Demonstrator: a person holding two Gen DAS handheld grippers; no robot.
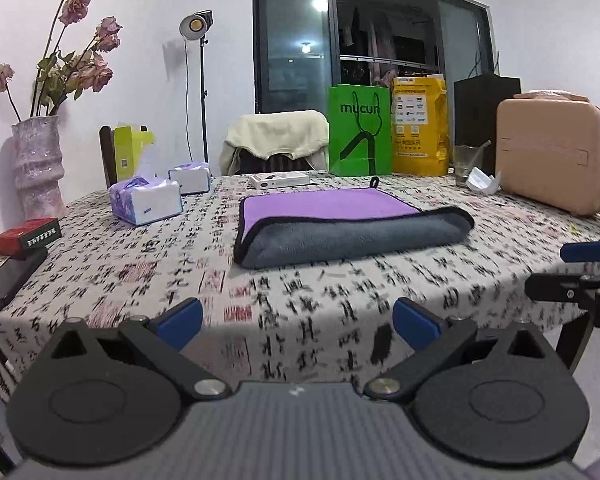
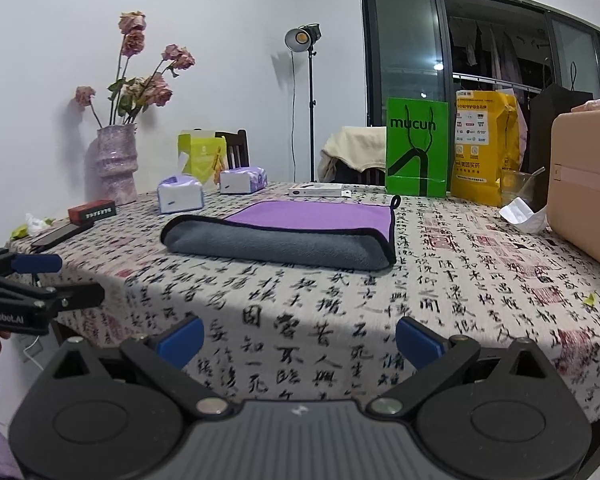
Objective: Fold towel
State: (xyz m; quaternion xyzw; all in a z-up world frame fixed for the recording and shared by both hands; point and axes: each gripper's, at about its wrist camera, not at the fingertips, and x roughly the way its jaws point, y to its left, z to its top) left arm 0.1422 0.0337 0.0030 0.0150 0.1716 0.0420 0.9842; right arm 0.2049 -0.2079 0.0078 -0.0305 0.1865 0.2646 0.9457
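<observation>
Both grippers, left gripper (image 1: 298, 322) and right gripper (image 2: 299, 340), spread wide, holding nothing. Towel (image 1: 340, 226) ahead on table (image 1: 140, 272), folded, long axis crosswise, loop at far corner. Vase (image 1: 38, 160) holds flowers (image 1: 80, 40).

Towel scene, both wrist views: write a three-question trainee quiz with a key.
1. True or false: the left gripper is clamped on the towel.
2. Which colour is the towel's folded-over near flap? A) grey B) green C) yellow
3. Fill in: the word printed on the green bag behind the towel is ____.

Key:
1. False: the left gripper and the right gripper are both open, short of the towel and above the tablecloth.
2. A: grey over the purple side.
3. mucun
</observation>
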